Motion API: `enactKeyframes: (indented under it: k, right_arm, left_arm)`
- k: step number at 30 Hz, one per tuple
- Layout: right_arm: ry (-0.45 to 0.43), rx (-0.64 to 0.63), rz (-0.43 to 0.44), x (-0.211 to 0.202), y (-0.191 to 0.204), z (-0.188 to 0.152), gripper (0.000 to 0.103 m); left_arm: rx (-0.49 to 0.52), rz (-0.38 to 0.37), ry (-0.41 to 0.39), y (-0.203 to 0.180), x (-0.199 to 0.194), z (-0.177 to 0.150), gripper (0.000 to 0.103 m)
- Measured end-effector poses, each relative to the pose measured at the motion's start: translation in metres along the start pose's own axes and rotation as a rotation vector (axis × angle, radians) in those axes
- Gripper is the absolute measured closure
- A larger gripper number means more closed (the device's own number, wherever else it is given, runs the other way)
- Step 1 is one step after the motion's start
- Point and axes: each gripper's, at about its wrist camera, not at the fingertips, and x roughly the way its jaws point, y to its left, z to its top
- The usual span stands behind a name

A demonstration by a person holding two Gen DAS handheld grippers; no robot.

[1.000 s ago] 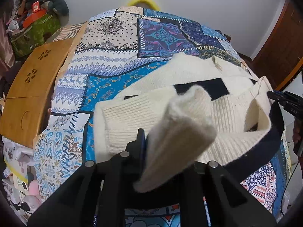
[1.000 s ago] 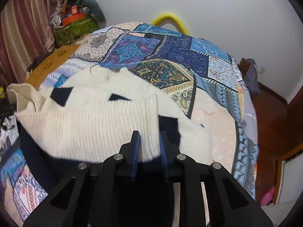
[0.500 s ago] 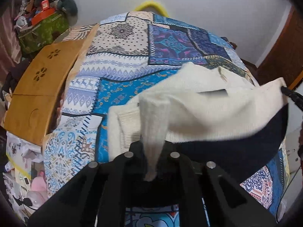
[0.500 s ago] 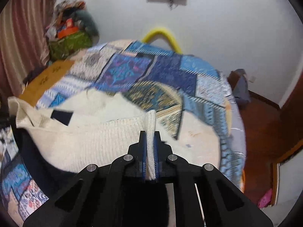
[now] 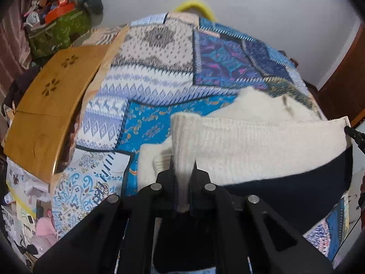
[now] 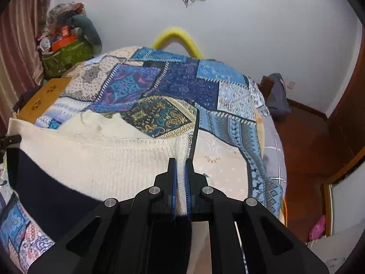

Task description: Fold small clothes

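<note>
A cream knitted sweater (image 5: pixel 257 146) with a dark navy part (image 5: pixel 296 189) hangs stretched between both grippers over a patchwork quilt (image 5: pixel 159 80). My left gripper (image 5: pixel 183 166) is shut on its left ribbed edge. My right gripper (image 6: pixel 180 162) is shut on the right ribbed edge of the sweater (image 6: pixel 102 159). The rest of the garment lies bunched on the quilt (image 6: pixel 182 86) behind the lifted edge. The other gripper's tip shows at the right edge of the left wrist view and at the left edge of the right wrist view.
A wooden lap table (image 5: pixel 48 111) lies along the bed's left side, with a green bag (image 5: pixel 57 29) and clutter beyond it. A yellow curved tube (image 6: pixel 175 36) sticks up behind the bed. A wooden floor (image 6: pixel 308 141) and a grey bag (image 6: pixel 276 96) lie to the right.
The right gripper shut on the sweater's right edge. Both grippers lifted the ribbed edge off the quilt and pulled it taut, hiding the black patches on the sweater's front.
</note>
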Motion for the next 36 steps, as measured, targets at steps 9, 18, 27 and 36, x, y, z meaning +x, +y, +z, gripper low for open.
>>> enactKeyframes:
  k: [9,18,27,36]
  right_arm:
    - [0.070,-0.045,-0.073,0.016,0.002,-0.005,0.088]
    - [-0.020,-0.040,0.037,-0.042,0.015,-0.002,0.055]
    - [0.003,-0.158,0.199,-0.038,0.091,-0.002,0.047]
    - [0.167,-0.252,0.194,0.030,0.133,-0.029,0.040]
  left_arm:
    - [0.019,0.112,0.019,0.016,0.011,-0.009,0.075]
    - [0.062,0.120,-0.064,0.004,-0.043,-0.005,0.067]
    - [0.150,-0.008,-0.106,-0.059,-0.057,-0.008,0.048]
    - [0.164,0.040,0.022,-0.064,0.015,-0.035,0.044]
